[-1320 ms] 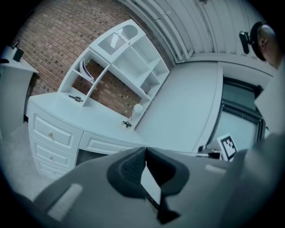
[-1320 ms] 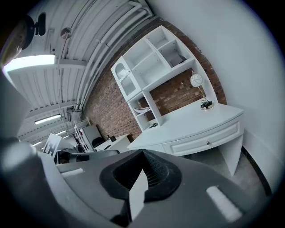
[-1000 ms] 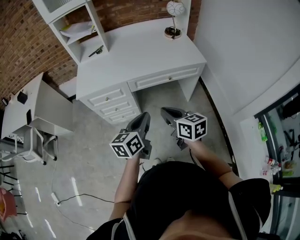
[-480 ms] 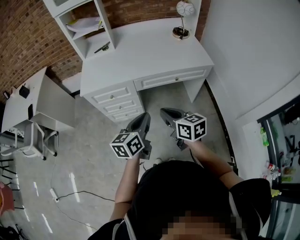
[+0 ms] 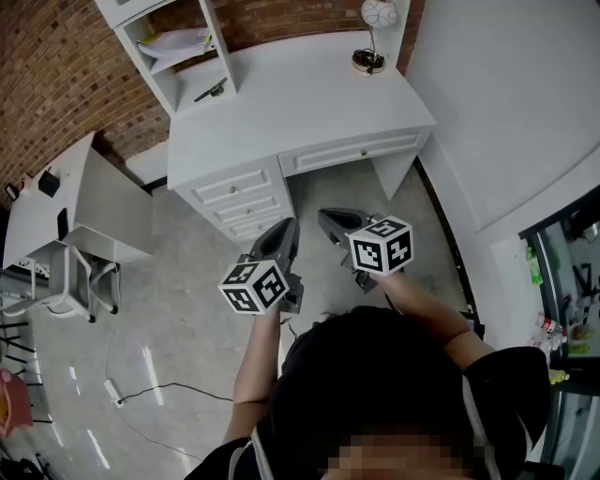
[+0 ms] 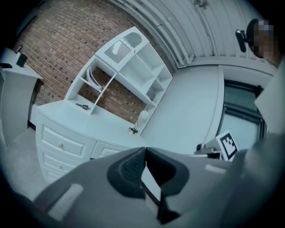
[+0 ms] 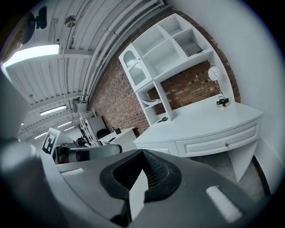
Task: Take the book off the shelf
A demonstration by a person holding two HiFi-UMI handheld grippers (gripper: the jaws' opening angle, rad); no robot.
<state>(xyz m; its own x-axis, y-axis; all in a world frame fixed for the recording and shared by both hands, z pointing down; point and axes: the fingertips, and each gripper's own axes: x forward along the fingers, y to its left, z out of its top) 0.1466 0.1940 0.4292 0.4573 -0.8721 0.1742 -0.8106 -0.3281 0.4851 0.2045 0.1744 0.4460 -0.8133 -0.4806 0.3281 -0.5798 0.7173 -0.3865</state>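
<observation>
The book (image 5: pixel 178 40) is a pale, floppy thing that lies flat on a middle board of the white shelf unit (image 5: pixel 217 49) at the back left of the desk. It also shows as the book (image 7: pixel 152 101) in the right gripper view and, small, as the book (image 6: pixel 92 76) in the left gripper view. My left gripper (image 5: pixel 286 228) and right gripper (image 5: pixel 328 217) are held side by side over the floor, well short of the desk. Both point toward it. The left gripper (image 6: pixel 144 149) and right gripper (image 7: pixel 142 152) have their jaws together with nothing between them.
The white desk (image 5: pixel 309 98) has a stack of drawers (image 5: pixel 234 202) on its left, a round lamp (image 5: pixel 375 28) at the back right and a small dark tool (image 5: pixel 210 92) by the shelf. A grey side table (image 5: pixel 89 202) stands left, a white wall (image 5: pixel 506 103) right, and a cable (image 5: pixel 169 389) lies on the floor.
The desk and shelf have slid lower and nearer in the head view as the person walks toward them. Both grippers keep their pose side by side, still shut.
</observation>
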